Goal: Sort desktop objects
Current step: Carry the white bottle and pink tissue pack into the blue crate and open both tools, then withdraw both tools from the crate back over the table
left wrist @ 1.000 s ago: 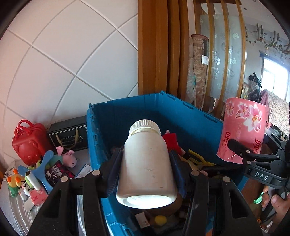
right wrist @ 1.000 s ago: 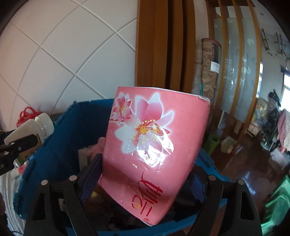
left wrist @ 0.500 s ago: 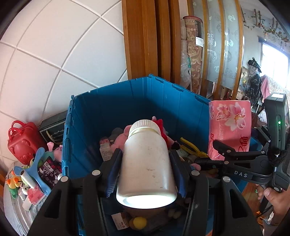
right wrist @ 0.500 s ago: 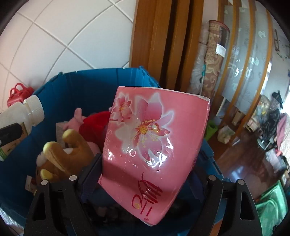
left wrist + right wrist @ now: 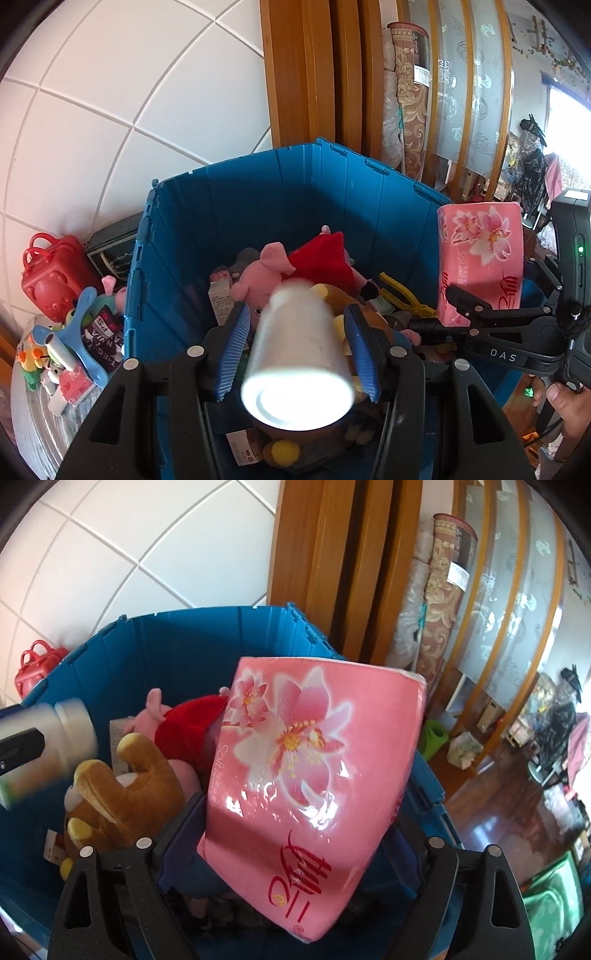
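Observation:
A white plastic bottle (image 5: 295, 362), motion-blurred, sits cap-forward between the blue pads of my left gripper (image 5: 297, 308). Those jaws are opening, and thin gaps show on both sides of the bottle. It hangs over the open blue crate (image 5: 295, 192). A pink flowered tissue pack (image 5: 306, 775) stands upright between the pads of my right gripper (image 5: 301, 805). These jaws are opening too, but the pads still touch the pack's sides. The pack (image 5: 480, 258) is over the crate's right part (image 5: 184, 646). The bottle (image 5: 48, 738) shows blurred at the left.
The crate holds a pink pig plush (image 5: 266, 273) in red, a brown plush (image 5: 122, 786), yellow pliers (image 5: 402, 295) and small boxes. Left of the crate lie a red bag (image 5: 51, 277), a black box (image 5: 110, 247) and small toys (image 5: 74, 339). Behind stand a tiled wall and wooden frame.
Both grippers moved forward and down over the crate, showing more of its contents. The left pads have parted slightly and the bottle now blurs and tips between them. The tissue pack keeps its place.

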A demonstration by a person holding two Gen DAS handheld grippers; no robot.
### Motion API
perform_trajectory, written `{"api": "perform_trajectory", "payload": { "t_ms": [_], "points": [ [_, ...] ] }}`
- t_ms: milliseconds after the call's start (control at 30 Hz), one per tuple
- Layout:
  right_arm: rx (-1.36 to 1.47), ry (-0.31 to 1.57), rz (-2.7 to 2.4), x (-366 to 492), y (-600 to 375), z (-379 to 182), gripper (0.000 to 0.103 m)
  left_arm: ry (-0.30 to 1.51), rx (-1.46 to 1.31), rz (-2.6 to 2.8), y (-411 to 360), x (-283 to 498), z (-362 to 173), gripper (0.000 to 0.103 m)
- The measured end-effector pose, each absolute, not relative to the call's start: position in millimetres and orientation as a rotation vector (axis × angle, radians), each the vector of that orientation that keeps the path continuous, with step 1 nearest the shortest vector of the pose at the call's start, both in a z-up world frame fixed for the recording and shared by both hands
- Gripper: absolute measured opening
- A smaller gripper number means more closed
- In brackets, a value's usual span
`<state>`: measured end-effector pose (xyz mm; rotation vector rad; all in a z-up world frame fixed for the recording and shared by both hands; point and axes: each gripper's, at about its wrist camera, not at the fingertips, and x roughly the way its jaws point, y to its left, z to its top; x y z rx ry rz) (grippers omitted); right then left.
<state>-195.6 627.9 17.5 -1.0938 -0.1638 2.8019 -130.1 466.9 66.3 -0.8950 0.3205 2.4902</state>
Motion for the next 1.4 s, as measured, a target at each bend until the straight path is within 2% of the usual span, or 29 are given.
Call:
{"api": "perform_trajectory", "payload": {
  "t_ms": [67, 100, 133, 500, 700, 900, 1033, 1400],
  "points": [
    [-1.089, -0.156, 2.801, -195.8, 629.2, 17.3, 0.093, 0.330, -0.885, 2.498, 466.7, -128.7, 67.1, 0.067],
    [-1.081, -0.154, 2.802, -195.8, 629.5, 18.2, 0.099, 0.322, -0.881, 2.500, 465.6, -127.9, 67.4, 0.075],
    [-1.072, -0.149, 2.804, -195.0, 629.7, 19.7, 0.103, 0.317, -0.878, 2.501, 464.4, -127.9, 67.7, 0.077],
    [-1.043, -0.135, 2.801, -181.6, 617.5, 33.4, 0.103, 0.304, -0.874, 2.498, 447.9, -124.5, 70.2, 0.079],
    [-0.923, -0.086, 2.903, -153.0, 588.0, 67.7, 0.103, 0.254, -0.830, 2.512, 410.4, -117.0, 83.3, 0.079],
    [-0.817, -0.080, 3.059, -134.7, 524.6, 103.2, 0.103, 0.203, -0.799, 2.597, 338.1, -120.1, 96.9, 0.079],
    [-0.792, -0.141, 3.124, -135.6, 466.1, 116.6, 0.103, 0.181, -0.836, 2.665, 278.3, -130.1, 92.8, 0.079],
    [-0.894, -0.196, 3.285, -158.3, 292.2, 111.9, 0.103, 0.155, -0.995, 2.777, 107.1, -172.4, 64.4, 0.079]
  ]
}}
